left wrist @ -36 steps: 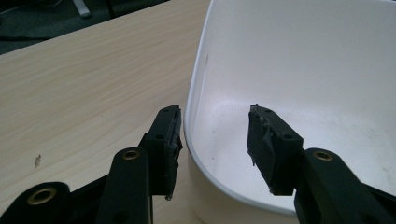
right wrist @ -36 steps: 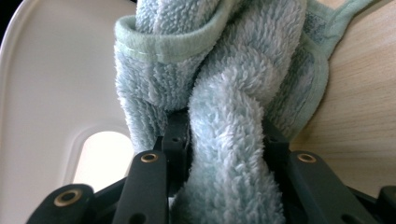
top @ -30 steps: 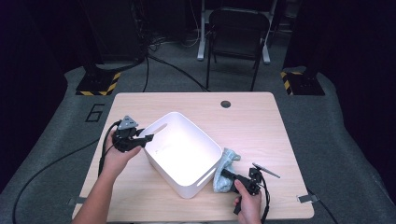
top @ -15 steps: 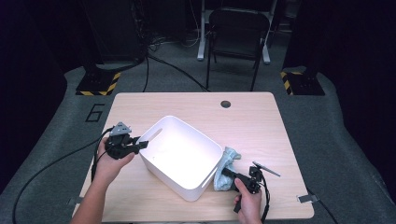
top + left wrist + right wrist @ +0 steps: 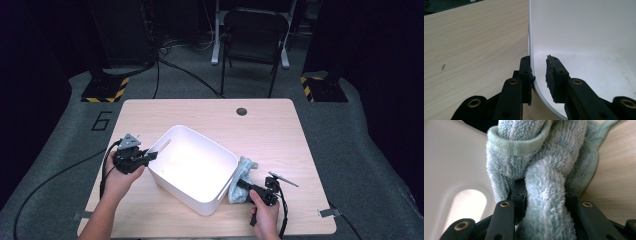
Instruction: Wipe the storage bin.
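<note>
Currently, my left gripper [image 5: 539, 75] closing astride white bin [image 5: 200, 165] wall, one pad touching, my right gripper [image 5: 544, 195] clamped on blue towel [image 5: 544, 157], wooden table [image 5: 270, 130].

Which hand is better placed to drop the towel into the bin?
Right. The right gripper already clamps the light blue towel beside the white bin; the left gripper straddles the bin's wall.

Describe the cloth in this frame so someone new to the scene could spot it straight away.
Start at the wooden table and find the white bin in its middle. Against the bin's right wall lies the towel, bunched up and clamped in the right gripper. It is the only soft, pale blue-green, fluffy thing there.
</note>
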Demonstrator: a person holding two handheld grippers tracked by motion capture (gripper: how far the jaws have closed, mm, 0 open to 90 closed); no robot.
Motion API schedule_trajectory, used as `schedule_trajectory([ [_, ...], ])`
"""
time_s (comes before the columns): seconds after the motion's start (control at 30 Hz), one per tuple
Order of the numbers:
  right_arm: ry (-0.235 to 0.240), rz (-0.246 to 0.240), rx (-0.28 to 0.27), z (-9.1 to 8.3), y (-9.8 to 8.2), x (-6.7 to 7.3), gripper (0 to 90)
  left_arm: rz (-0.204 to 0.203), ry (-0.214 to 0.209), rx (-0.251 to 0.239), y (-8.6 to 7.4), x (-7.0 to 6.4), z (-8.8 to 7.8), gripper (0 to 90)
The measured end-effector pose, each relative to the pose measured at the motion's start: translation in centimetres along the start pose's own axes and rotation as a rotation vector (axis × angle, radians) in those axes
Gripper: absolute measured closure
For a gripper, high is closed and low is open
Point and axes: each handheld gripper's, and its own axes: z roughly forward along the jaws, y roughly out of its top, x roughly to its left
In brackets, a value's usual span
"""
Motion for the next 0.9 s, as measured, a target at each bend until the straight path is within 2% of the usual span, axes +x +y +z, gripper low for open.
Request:
schedule_trajectory([
  [0.03, -0.007, -0.005, 0.007, 0.1, 0.0, 0.0, 64.6, -0.011, 0.004, -0.002, -0.1, -0.1, 0.0, 75.2],
  [0.13, -0.025, 0.002, 0.010, 0.2, -0.1, -0.1, 64.8, -0.010, 0.014, -0.009, -0.2, -0.3, -0.1, 75.8],
  [0.27, -0.026, 0.015, 0.011, 0.3, -0.1, -0.2, 65.9, -0.012, 0.023, -0.014, -0.3, -0.5, -0.1, 76.0],
  [0.37, -0.029, 0.006, 0.013, 0.2, 0.1, 0.1, 66.7, -0.009, 0.032, -0.011, -0.2, -0.6, -0.1, 76.0],
  [0.5, -0.041, -0.044, 0.010, -0.2, 0.5, 1.1, 67.1, -0.017, 0.047, -0.022, -0.3, -0.7, 0.1, 75.8],
  [0.67, 0.030, -0.079, -0.042, -1.4, 1.3, 2.9, 66.9, 0.006, 0.085, -0.012, -0.2, -1.0, 0.2, 76.1],
  [0.77, 0.084, -0.100, -0.076, -2.0, 1.6, 3.8, 66.6, 0.007, 0.086, -0.007, -0.2, -1.1, 0.1, 76.2],
  [0.83, 0.114, -0.093, -0.087, -2.4, 1.7, 4.3, 66.6, 0.005, 0.082, -0.009, -0.2, -1.1, 0.1, 76.2],
  [0.9, 0.119, -0.111, -0.095, -2.6, 1.7, 4.8, 66.6, 0.006, 0.067, -0.015, -0.3, -1.0, 0.1, 76.2],
])
